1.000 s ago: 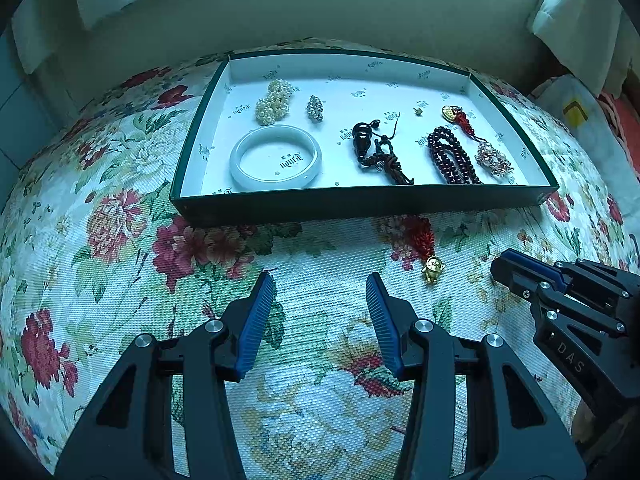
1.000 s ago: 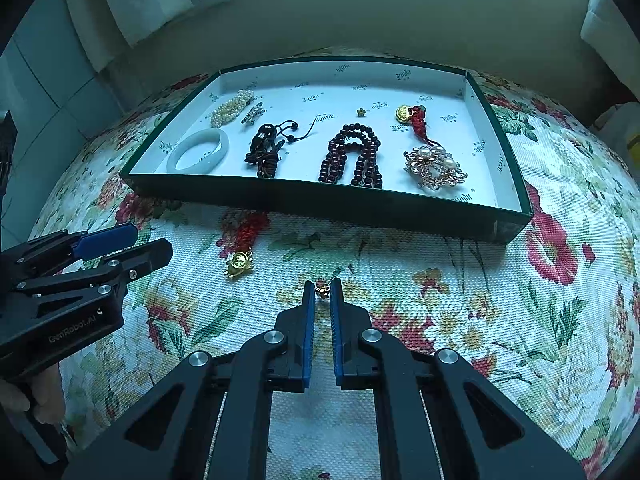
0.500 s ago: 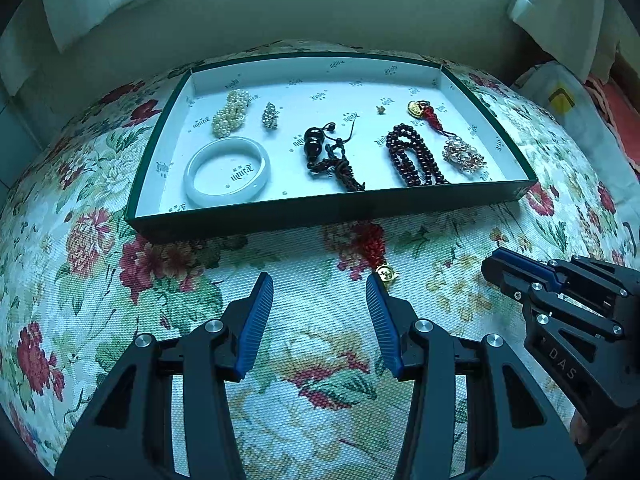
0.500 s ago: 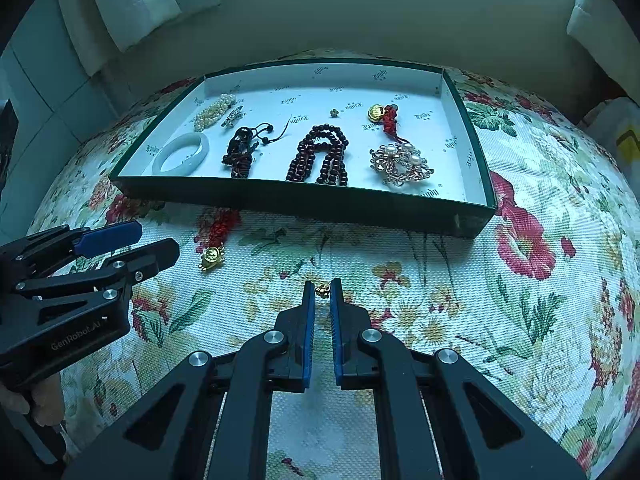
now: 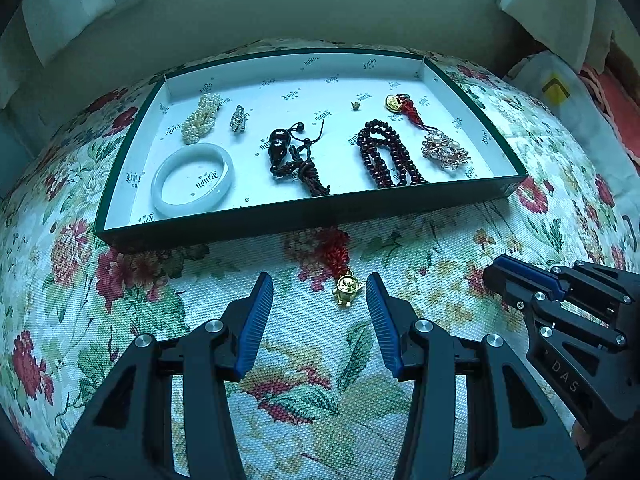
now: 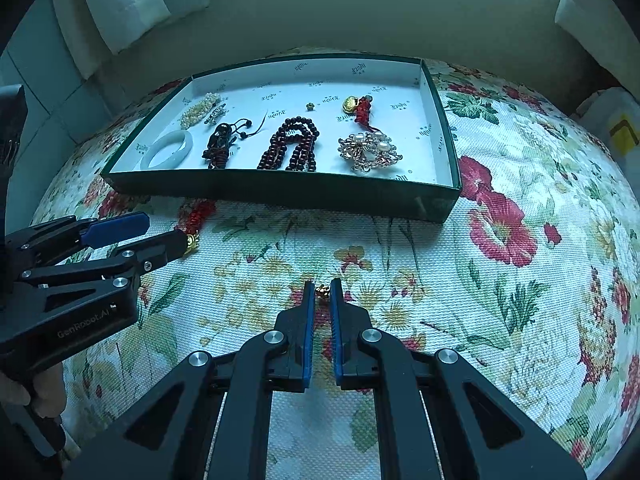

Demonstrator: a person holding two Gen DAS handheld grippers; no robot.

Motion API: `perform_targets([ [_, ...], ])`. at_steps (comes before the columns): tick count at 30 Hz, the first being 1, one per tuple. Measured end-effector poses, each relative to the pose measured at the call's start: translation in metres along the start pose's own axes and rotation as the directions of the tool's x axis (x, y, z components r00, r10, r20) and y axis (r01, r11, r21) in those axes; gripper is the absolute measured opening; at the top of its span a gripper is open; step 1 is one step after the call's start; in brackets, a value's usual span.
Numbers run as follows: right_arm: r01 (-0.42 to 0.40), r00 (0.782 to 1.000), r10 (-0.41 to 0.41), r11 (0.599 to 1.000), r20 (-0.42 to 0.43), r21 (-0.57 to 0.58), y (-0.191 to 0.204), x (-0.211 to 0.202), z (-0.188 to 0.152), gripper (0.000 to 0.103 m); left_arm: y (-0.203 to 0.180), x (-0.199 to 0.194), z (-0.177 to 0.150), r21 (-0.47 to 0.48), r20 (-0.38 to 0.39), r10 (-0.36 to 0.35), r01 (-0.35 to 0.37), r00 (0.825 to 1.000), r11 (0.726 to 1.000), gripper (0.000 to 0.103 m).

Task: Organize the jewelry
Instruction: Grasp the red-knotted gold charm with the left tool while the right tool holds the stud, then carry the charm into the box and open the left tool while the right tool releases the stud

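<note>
1. Since a second ago the left tool [image 5: 319,292] has slid rightward over the floral cloth [image 5: 120,300], so the gold charm with red tassel [image 5: 346,289], once off to its right, now lies near its right fingertip.
2. Left tool: jaws partly apart and empty; the charm sits just ahead of the gap, and no pad presses on it.
3. Right tool [image 6: 322,291] has shifted right too; its jaws are pinched together on a small gold trinket [image 6: 322,290] at the tips.
4. On the cloth, just past the charm, sits the green tray [image 5: 280,216] with its white lining.
5. Inside, left to right in the left wrist view: a pearl cluster [image 5: 200,118], a small silver piece [image 5: 239,118], a white bangle [image 5: 192,180], a dark gourd pendant on cord [image 5: 294,158], a dark red bead strand [image 5: 384,154], a tiny gold bead [image 5: 355,106], a gold-and-red charm [image 5: 402,106] and a pearl brooch [image 5: 444,150].
6. A hand [image 6: 36,392] grips the left tool's handle in the right wrist view.
</note>
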State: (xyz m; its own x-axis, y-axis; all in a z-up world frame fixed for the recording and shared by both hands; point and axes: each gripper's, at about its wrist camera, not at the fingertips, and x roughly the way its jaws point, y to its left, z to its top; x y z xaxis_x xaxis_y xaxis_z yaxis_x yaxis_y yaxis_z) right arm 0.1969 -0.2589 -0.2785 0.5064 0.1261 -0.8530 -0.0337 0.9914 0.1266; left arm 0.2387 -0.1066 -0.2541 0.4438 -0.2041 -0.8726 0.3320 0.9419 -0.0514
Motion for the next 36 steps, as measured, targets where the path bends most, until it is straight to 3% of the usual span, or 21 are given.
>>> perform_targets([
  [8,-0.01,1.0,0.01,1.0,-0.003,0.006,-0.001,0.001,0.0,0.007,-0.006,0.01,0.0,0.016,-0.009,-0.005,0.005,1.0,1.0,0.045],
  [16,-0.009,1.0,0.01,1.0,-0.007,0.006,0.001,0.003,0.0,0.007,-0.011,0.012,0.002,0.055,0.005,-0.001,0.0,1.0,0.998,0.015],
  [36,-0.013,0.999,0.013,1.0,0.038,-0.003,0.009,-0.015,0.009,0.007,0.001,-0.019,0.005,0.048,0.066,0.007,-0.01,0.998,0.999,0.014],
])
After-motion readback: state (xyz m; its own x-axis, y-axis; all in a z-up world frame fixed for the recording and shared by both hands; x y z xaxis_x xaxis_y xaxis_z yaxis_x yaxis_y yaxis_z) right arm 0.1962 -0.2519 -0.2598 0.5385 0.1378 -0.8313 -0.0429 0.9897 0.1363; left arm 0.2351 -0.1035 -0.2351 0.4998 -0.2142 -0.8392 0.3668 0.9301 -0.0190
